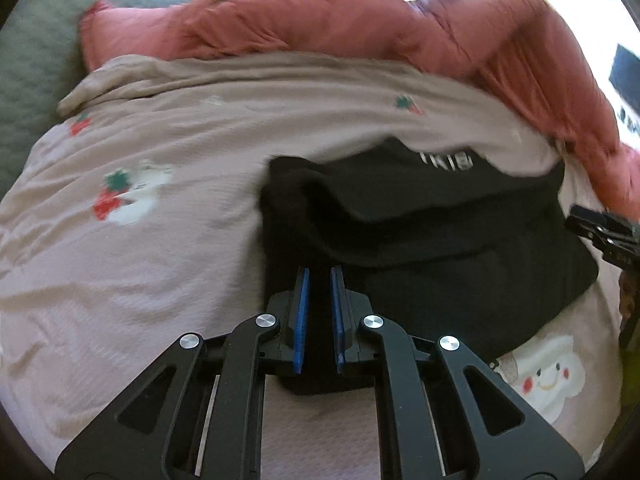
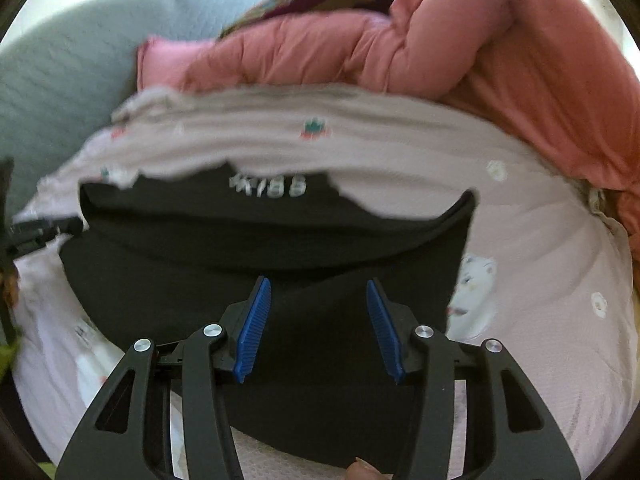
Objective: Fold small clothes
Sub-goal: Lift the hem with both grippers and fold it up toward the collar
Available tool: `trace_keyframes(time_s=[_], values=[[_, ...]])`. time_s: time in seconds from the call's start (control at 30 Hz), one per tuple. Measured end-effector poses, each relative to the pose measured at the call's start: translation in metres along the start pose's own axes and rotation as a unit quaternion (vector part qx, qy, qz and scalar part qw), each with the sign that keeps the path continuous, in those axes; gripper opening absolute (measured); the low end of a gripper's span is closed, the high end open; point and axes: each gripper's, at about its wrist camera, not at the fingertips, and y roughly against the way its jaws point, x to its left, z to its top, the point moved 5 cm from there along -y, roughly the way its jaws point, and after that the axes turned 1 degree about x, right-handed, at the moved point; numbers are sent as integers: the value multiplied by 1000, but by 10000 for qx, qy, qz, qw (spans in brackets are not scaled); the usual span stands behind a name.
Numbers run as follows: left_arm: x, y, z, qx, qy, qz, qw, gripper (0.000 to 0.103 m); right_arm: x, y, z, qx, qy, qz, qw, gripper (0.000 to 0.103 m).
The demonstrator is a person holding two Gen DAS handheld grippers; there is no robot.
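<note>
- The left claw (image 1: 319,280) is pinched nearly shut on a fold of the black garment (image 1: 440,248), at the garment's left end.
- The right claw (image 2: 319,292) stands about half open above the black cloth; its blue pads (image 2: 256,320) press on nothing.
- The garment lies partly folded on the bed (image 1: 140,260), on a pale pink sheet with printed strawberries, towards the sheet's right side. White lettering (image 2: 268,186) shows along its far edge.
- Beyond it a salmon quilt (image 1: 320,24) is bunched along the bed's far edge.
- A grey cushion (image 2: 60,76) sits at the far left corner.
</note>
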Motion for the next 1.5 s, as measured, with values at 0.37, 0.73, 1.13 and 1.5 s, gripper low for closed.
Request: trace_keyframes(time_s=[0.37, 0.73, 1.13, 1.5], values=[[-24, -49, 58, 47, -101, -101, 9999, 7, -8, -18, -6, 179, -240, 34, 9995, 48], [47, -36, 96, -432, 1478, -61, 9881, 27, -31, -30, 13, 190, -346, -287, 9988, 54], [38, -27, 34, -324, 1450, -334, 9883, 48, -97, -20, 21, 7, -1262, -623, 9900, 55], [19, -37, 29, -336, 804, 319, 9957, 2, -112, -71, 43, 410, -1637, -156, 9855, 26]])
